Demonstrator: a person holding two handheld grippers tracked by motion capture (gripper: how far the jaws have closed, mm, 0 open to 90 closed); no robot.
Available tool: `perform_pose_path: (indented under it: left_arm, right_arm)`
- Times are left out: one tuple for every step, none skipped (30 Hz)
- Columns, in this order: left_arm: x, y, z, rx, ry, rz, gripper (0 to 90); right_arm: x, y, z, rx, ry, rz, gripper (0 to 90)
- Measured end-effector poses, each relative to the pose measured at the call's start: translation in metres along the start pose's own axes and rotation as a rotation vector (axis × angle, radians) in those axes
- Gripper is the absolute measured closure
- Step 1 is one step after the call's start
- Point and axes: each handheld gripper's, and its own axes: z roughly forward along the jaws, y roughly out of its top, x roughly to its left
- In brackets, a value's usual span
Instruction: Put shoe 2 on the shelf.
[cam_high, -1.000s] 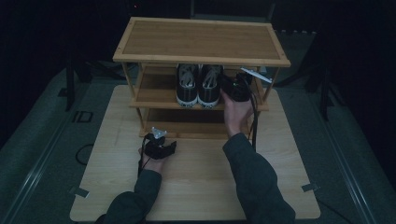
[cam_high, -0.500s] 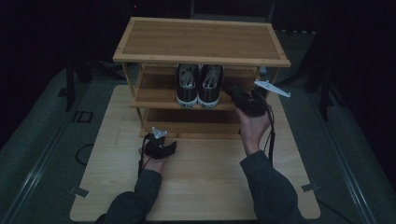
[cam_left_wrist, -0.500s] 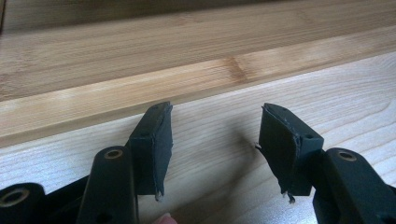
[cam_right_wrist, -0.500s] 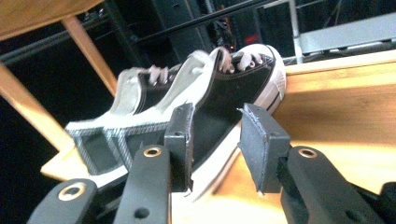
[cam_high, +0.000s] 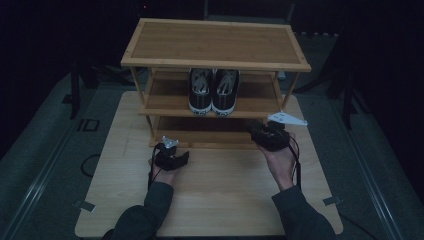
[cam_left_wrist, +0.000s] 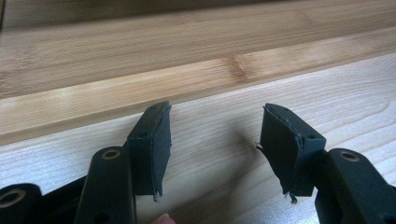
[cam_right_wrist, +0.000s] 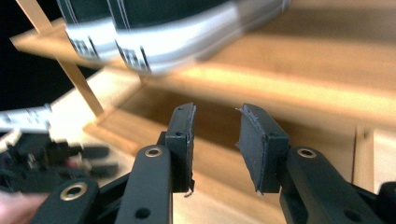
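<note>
— Shoes, that black pair (cam_high: 213, 91) sits side by side on the middle shelf of the wooden rack (cam_high: 215, 45), white-banded heels facing out toward the person. A second ago the right hand was up at that shelf beside them; now it has dropped down and back to the front of the bottom shelf

— So it let go?

— Looks that way to me. The right gripper (cam_high: 270, 135) is out on the pale board (cam_high: 220, 200), jaws parted a fair way with nothing between them; in the right gripper view (cam_right_wrist: 215, 135) you see only the lower shelf through the gap, and the shoe heels blur past above. I'd judge the placing done and the hand pulling clear

— And the other one?

— The left gripper (cam_high: 171, 158) hasn't shifted at all, resting on the board just before the rack's bottom rail. In the left gripper view (cam_left_wrist: 215, 140) its jaws stand wide apart and empty, over bare wood

— Anything in the way?

— Not much. The rack's front right post (cam_high: 290, 90) stands near the right hand, and a cable (cam_high: 298, 167) trails from that gripper along the wrist. The top shelf and the bottom one look bare from here, though the space under the middle shelf is dim
</note>
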Motion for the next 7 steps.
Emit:
perform_pose_path:
  left_arm:
    - [0.0,0.0,0.0,0.0,0.0,0.0,43.7]
    - [0.0,0.0,0.0,0.0,0.0,0.0,43.7]
    - [0.0,0.0,0.0,0.0,0.001,0.002,43.5]
    - [0.0,0.0,0.0,0.001,0.002,0.003,43.4]
    - [-0.001,0.0,0.0,0.001,0.002,0.004,43.2]
    - [-0.001,0.0,0.0,0.002,0.004,0.005,43.2]
    - [-0.001,0.0,0.0,0.002,0.004,0.005,43.1]
  right_arm:
    - [-0.001,-0.004,0.0,0.011,-0.008,-0.001,65.1]
    - [-0.003,-0.009,0.001,0.022,-0.01,-0.002,65.1]
    - [-0.005,-0.012,0.001,0.036,-0.01,0.0,65.1]
    - [-0.007,-0.016,0.001,0.046,-0.012,0.002,65.1]
    - [-0.008,-0.02,0.001,0.055,-0.014,0.003,65.1]
    - [-0.01,-0.023,0.001,0.063,-0.016,0.0,64.8]
    - [-0.011,-0.027,0.001,0.074,-0.017,0.004,63.9]
